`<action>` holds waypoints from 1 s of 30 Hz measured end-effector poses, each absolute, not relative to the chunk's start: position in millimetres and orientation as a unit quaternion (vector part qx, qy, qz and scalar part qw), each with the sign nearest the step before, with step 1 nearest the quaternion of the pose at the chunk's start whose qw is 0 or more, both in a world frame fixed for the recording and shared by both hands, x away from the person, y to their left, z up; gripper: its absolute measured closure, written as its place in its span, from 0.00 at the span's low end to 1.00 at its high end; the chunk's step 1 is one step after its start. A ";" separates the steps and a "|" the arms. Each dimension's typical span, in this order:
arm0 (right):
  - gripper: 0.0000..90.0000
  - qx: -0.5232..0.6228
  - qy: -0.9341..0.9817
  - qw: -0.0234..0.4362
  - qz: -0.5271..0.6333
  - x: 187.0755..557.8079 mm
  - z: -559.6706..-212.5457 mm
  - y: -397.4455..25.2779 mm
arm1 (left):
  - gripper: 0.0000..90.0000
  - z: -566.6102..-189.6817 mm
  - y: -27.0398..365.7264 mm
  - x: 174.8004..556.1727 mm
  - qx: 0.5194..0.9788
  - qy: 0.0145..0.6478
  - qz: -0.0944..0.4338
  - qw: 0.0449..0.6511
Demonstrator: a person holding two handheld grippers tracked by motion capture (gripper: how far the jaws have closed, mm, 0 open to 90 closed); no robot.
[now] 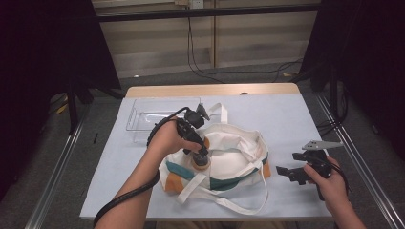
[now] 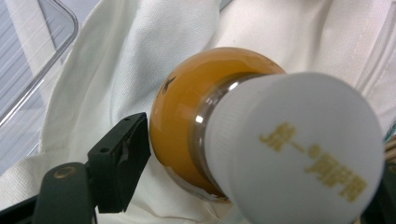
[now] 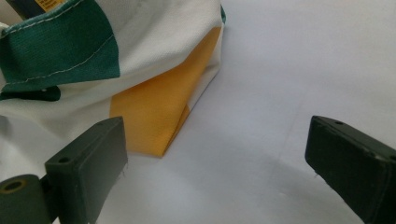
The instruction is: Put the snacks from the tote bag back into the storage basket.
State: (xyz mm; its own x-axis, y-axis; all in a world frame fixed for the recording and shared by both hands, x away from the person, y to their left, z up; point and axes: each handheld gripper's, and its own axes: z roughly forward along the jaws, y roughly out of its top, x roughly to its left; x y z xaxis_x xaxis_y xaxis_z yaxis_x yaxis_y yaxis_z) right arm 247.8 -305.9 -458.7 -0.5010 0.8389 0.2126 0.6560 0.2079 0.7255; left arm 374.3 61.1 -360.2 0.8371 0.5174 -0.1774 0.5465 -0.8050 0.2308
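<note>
Left gripper: clamped on bottle, centre of frame, held over bag mouth for loading.
Right gripper: spread wide, lower right, idle beside bag corner.

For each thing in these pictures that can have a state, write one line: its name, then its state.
Bottle: capped, gripped in the left gripper, at the bag's opening.
Tote bag: open, lying on the table.
Clear tray: empty.
Right gripper: open, holding nothing.
</note>
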 end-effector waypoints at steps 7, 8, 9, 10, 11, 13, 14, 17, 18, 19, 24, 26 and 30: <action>0.06 0.486 0.770 0.114 0.398 247.8 -458.6 -305.8 | 0.26 -360.7 58.9 375.1 0.949 0.281 -0.053 0.135; 0.06 0.486 0.770 0.114 0.398 247.8 -458.5 -305.8 | 0.26 -360.6 58.5 374.7 0.948 0.283 -0.051 0.135; 0.06 0.486 0.769 0.114 0.399 247.8 -458.4 -305.8 | 0.27 -360.6 58.1 374.5 0.948 0.283 -0.050 0.135; 0.06 0.486 0.769 0.114 0.399 247.8 -458.4 -305.8 | 0.27 -360.6 57.9 374.5 0.948 0.283 -0.051 0.134; 0.06 0.486 0.769 0.114 0.399 247.8 -458.4 -305.7 | 0.28 -360.9 57.3 373.8 0.947 0.288 -0.051 0.136; 0.06 0.486 0.770 0.114 0.398 247.8 -458.5 -305.6 | 0.28 -360.6 56.3 373.3 0.947 0.289 -0.050 0.135; 0.06 0.486 0.770 0.114 0.398 247.8 -458.5 -305.5 | 0.29 -360.3 56.2 373.6 0.948 0.285 -0.050 0.133; 0.06 0.486 0.770 0.114 0.398 247.7 -458.3 -305.1 | 0.30 -360.2 55.6 374.1 0.950 0.278 -0.050 0.130; 0.06 0.485 0.770 0.115 0.398 247.7 -458.2 -305.1 | 0.31 -360.7 54.8 373.1 0.948 0.285 -0.049 0.134; 0.06 0.485 0.770 0.115 0.398 247.7 -458.2 -305.0 | 0.31 -360.6 54.3 372.9 0.948 0.285 -0.048 0.133; 0.06 0.484 0.771 0.115 0.398 247.8 -458.2 -304.8 | 0.32 -360.0 53.5 373.4 0.952 0.277 -0.044 0.125; 0.06 0.484 0.771 0.115 0.398 247.9 -458.1 -304.8 | 0.32 -360.3 52.8 372.7 0.950 0.282 -0.044 0.126; 0.06 0.484 0.771 0.115 0.398 247.9 -458.1 -304.8 | 0.32 -359.6 51.1 372.2 0.952 0.281 -0.042 0.117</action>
